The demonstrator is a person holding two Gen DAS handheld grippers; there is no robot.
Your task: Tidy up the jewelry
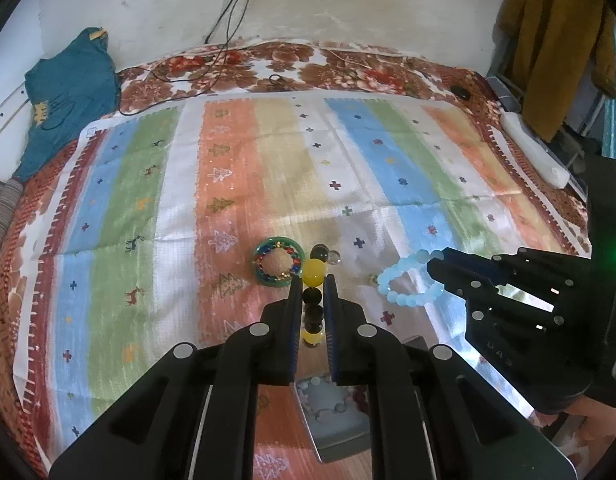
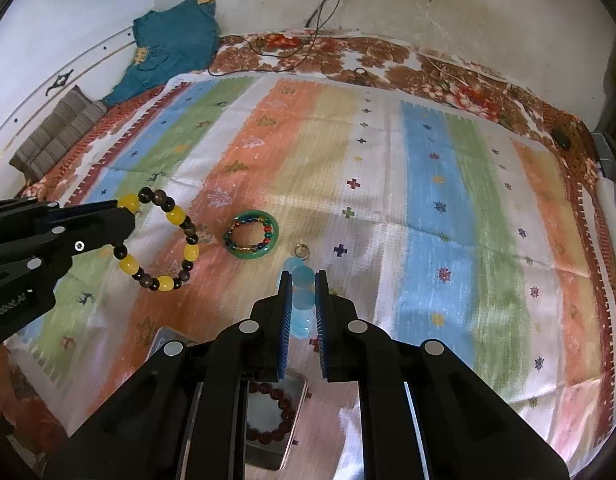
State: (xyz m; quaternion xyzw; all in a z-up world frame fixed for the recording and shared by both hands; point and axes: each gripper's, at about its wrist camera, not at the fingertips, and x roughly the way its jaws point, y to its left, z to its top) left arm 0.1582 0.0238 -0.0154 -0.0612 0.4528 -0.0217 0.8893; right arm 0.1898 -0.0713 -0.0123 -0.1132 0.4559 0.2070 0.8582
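Note:
My left gripper (image 1: 312,280) is shut on a yellow and dark bead bracelet (image 1: 313,274), held above the cloth; the bracelet hangs as a loop in the right wrist view (image 2: 164,240). My right gripper (image 2: 300,276) is shut on a pale blue bead bracelet (image 2: 300,300), also seen in the left wrist view (image 1: 407,280). A green bangle with a multicoloured bead bracelet inside (image 1: 278,261) lies on the cloth, also in the right wrist view (image 2: 252,234). A small ring (image 2: 302,249) lies near it. A metal tray (image 2: 274,420) below my right gripper holds a dark red bead bracelet (image 2: 274,408).
A striped cloth (image 1: 268,160) covers a floral bedspread (image 1: 308,68). A second tray (image 1: 335,420) under my left gripper holds a pale bead string. A teal garment (image 1: 68,92) lies at back left, cables (image 1: 228,20) hang down the wall, a white power strip (image 1: 535,148) at right.

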